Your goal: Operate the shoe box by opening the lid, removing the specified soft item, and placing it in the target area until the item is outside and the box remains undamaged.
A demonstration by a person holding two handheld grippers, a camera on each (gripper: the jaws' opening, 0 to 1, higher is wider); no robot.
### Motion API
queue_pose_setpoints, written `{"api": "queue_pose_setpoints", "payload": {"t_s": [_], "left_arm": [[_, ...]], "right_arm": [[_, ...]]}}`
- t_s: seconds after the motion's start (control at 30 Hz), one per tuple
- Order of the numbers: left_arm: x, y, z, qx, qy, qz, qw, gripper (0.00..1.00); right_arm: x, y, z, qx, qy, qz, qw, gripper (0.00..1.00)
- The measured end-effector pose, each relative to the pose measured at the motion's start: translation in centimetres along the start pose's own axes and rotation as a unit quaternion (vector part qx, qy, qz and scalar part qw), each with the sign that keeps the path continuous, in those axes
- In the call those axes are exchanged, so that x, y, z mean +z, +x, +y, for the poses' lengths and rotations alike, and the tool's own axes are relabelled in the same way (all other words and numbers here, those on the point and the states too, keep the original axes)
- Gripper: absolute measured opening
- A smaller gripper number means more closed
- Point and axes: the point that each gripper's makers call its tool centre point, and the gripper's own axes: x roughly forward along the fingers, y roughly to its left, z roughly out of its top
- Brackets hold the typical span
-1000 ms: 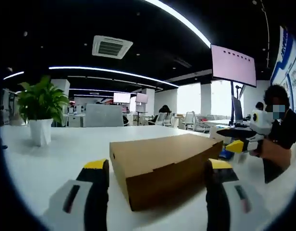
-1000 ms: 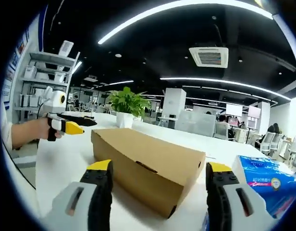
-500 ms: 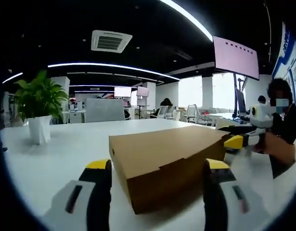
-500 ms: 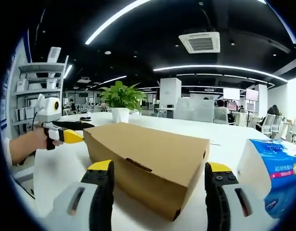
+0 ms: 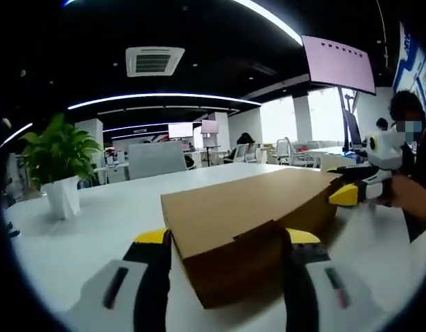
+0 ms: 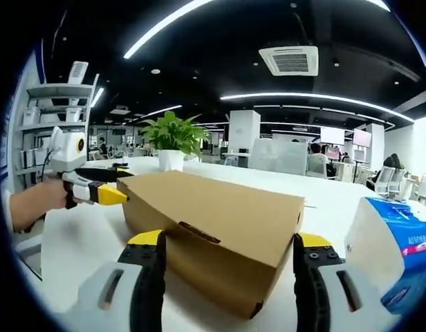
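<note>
A brown cardboard shoe box [image 5: 234,214] lies on the white table [image 5: 95,214] with its lid down. My left gripper [image 5: 227,238] is open, and its yellow-tipped jaws stand on either side of the box's near end. In the right gripper view the same box [image 6: 220,221] runs from left to right, and my right gripper [image 6: 229,240] is open around its near corner. The right gripper [image 5: 351,194], held in a hand, shows at the box's far end in the left gripper view. The left gripper [image 6: 106,195] has its tip at the box's left corner.
A potted plant [image 5: 57,155] in a white pot stands on the table behind the box, also seen as the plant [image 6: 171,138]. A blue and white tissue pack [image 6: 396,252] lies to the right of the box. A person [image 5: 413,166] stands at the table's edge. Shelves [image 6: 57,117] stand at the left.
Both grippers have come closer to the box. The left jaws now straddle its near end and have narrowed slightly. The box has not visibly moved.
</note>
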Motion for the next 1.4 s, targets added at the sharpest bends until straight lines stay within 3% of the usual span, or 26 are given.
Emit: {"api": "queue_pose_setpoints", "payload": {"t_s": [0.6,1.4], "left_arm": [[-0.2,-0.1,-0.2,0.008,-0.015,-0.007,0.9998,0.64],[-0.3,-2.6,-2.2,0.014,-0.022,-0.013,0.9996,0.62]], "right_arm": [[0.0,0.0,0.2,0.0,-0.002,-0.001,1.0,0.76],[-0.3,-2.1,0.5,0.02,-0.007,0.002,0.9998,0.76]]}}
